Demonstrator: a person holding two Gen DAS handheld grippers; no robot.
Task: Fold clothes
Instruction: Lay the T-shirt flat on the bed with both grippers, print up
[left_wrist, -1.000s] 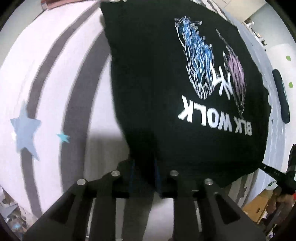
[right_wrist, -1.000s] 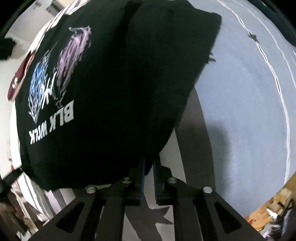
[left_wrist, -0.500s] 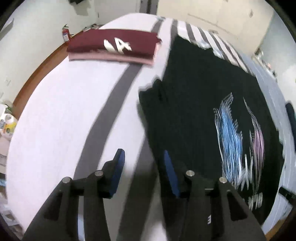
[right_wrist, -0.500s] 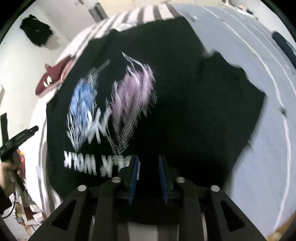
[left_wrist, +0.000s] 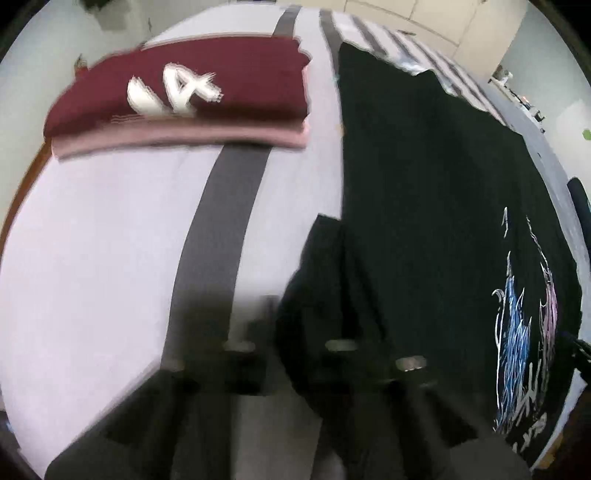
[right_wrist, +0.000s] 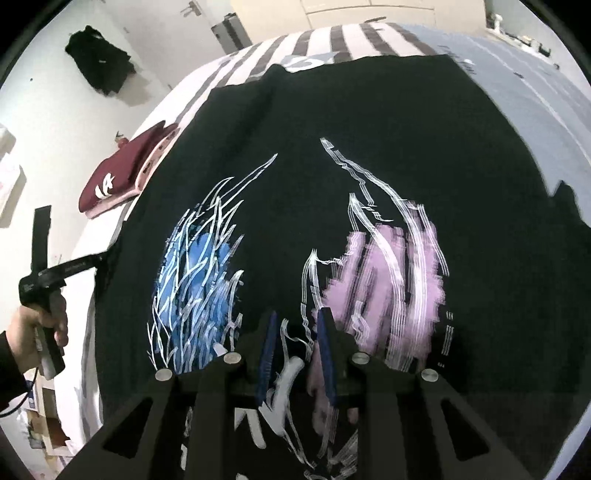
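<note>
A black T-shirt (left_wrist: 424, 203) (right_wrist: 369, 110) with a blue and pink print lies spread flat, print up, on the striped bed. Its left sleeve (left_wrist: 325, 266) sticks out toward my left gripper (left_wrist: 291, 332). That gripper is blurred and dark, with the sleeve's cloth running down between its fingers, and it looks shut on the sleeve. From the right wrist view the left gripper (right_wrist: 105, 256) meets the shirt's left edge. My right gripper (right_wrist: 295, 332) hovers over the print near the lettering. Its blue pads stand a little apart and nothing is pinched between them.
A folded maroon garment (left_wrist: 221, 92) (right_wrist: 110, 177) lies on a folded pink one at the bed's far left. The bed sheet (left_wrist: 110, 240) is pale with grey stripes. A person's hand (right_wrist: 33, 328) holds the left gripper's handle. A dark garment (right_wrist: 99, 62) hangs on the wall.
A second ago both grippers held the black shirt up by its edge. They have let go and the shirt lies flat. The left gripper moved to the sleeve and shut; the right moved over the print.
</note>
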